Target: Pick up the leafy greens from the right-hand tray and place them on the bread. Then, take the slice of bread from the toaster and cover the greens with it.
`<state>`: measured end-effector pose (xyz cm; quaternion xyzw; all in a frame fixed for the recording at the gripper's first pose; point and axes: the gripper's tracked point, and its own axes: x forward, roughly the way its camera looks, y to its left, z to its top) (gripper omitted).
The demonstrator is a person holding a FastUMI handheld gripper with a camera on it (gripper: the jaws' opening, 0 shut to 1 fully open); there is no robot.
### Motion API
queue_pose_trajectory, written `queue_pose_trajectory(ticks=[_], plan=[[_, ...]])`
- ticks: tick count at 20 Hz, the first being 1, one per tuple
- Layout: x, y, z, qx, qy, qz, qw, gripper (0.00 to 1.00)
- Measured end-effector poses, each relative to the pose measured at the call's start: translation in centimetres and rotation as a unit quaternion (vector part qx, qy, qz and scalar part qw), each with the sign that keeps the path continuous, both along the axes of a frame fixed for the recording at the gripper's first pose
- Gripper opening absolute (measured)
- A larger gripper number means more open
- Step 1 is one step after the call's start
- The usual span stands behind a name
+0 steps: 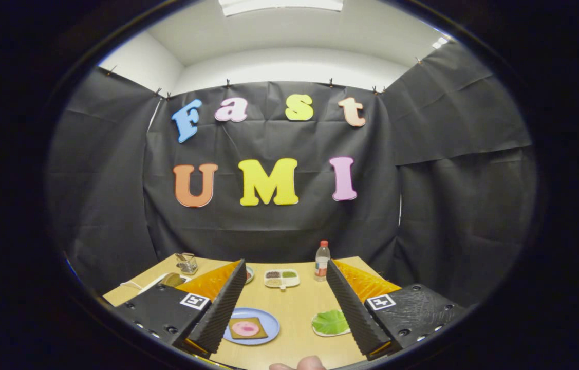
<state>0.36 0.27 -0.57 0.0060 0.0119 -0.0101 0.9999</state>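
Note:
My gripper [285,270] is open, held well above the wooden table [294,308], with nothing between its fingers. Below, a slice of bread [247,328] topped with a pink round slice lies on a blue plate [268,321], close to the left finger. A green leaf [330,322] lies on a small white tray [320,332] beside the right finger. The toaster [170,280] shows partly at the table's far left, behind the left finger; I cannot tell whether bread sits in it.
A compartment dish [281,278] with dark fillings stands far middle. A clear bottle with a red cap [322,260] stands far right of it. A small metal rack [186,263] stands at the far left corner. A fingertip [299,365] shows at the near table edge.

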Motion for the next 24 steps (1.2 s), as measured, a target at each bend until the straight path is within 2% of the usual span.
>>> queue_pose_trajectory(ticks=[8, 13, 19, 22, 24], plan=[[0.9, -3.8, -0.6, -0.01, 0.017, -0.017, 1.0, 0.95], [3.6, -7.6, -2.9, -0.011, 0.052, -0.021, 0.998, 0.95], [9.2, -10.9, -8.8, -0.035, 0.12, 0.018, 0.992, 0.95], [11.6, -11.1, -14.7, -0.051, 0.204, 0.067, 0.975, 0.95], [13.6, -12.1, -18.2, -0.068, 0.241, 0.077, 0.965, 0.96]])
